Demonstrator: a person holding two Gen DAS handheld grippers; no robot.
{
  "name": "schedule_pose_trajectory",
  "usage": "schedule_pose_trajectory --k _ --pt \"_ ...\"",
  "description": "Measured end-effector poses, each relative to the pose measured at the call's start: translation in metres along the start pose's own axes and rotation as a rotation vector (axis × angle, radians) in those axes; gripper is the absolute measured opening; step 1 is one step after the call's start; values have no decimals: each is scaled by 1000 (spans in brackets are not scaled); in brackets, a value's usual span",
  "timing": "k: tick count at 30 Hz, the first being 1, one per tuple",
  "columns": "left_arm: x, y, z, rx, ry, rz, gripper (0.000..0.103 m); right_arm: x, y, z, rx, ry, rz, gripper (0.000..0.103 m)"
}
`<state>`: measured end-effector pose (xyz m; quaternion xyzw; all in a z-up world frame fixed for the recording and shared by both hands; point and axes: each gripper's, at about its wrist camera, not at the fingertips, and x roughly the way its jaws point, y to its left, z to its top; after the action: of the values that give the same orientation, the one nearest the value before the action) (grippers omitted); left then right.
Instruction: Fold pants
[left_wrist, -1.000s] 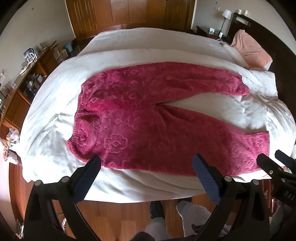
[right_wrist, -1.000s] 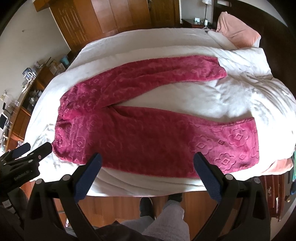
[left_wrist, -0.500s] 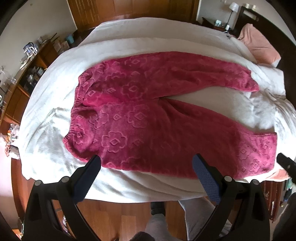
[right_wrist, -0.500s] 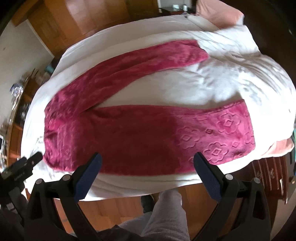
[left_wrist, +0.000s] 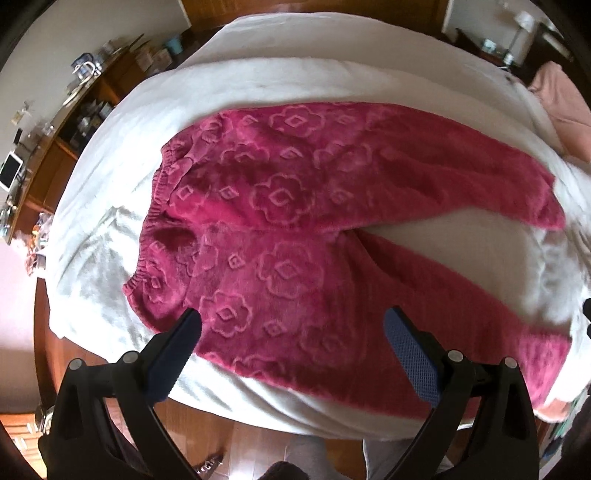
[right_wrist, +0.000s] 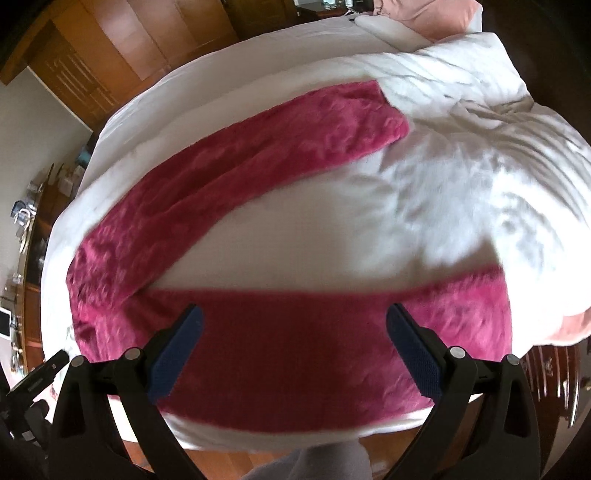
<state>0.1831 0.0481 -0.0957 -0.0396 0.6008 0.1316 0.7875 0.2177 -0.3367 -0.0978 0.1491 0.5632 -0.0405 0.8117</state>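
2 grippers, left (left_wrist: 291, 354) and right (right_wrist: 293, 352), gape empty; only left wrist shows pants (left_wrist: 295, 236) waistband (left_wrist: 155, 206).

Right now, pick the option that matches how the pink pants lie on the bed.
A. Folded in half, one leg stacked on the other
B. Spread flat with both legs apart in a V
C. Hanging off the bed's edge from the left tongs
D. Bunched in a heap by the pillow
B: the pants lie flat on the white bedding, legs splayed with bare sheet between them; both the left tongs and right tongs are open and empty.
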Motion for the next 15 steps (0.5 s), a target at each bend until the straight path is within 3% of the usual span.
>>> schedule_pose_trajectory --k 15 --pt "49 -19 83 -96 84 96 98 71 -48 159 50 7 -29 100"
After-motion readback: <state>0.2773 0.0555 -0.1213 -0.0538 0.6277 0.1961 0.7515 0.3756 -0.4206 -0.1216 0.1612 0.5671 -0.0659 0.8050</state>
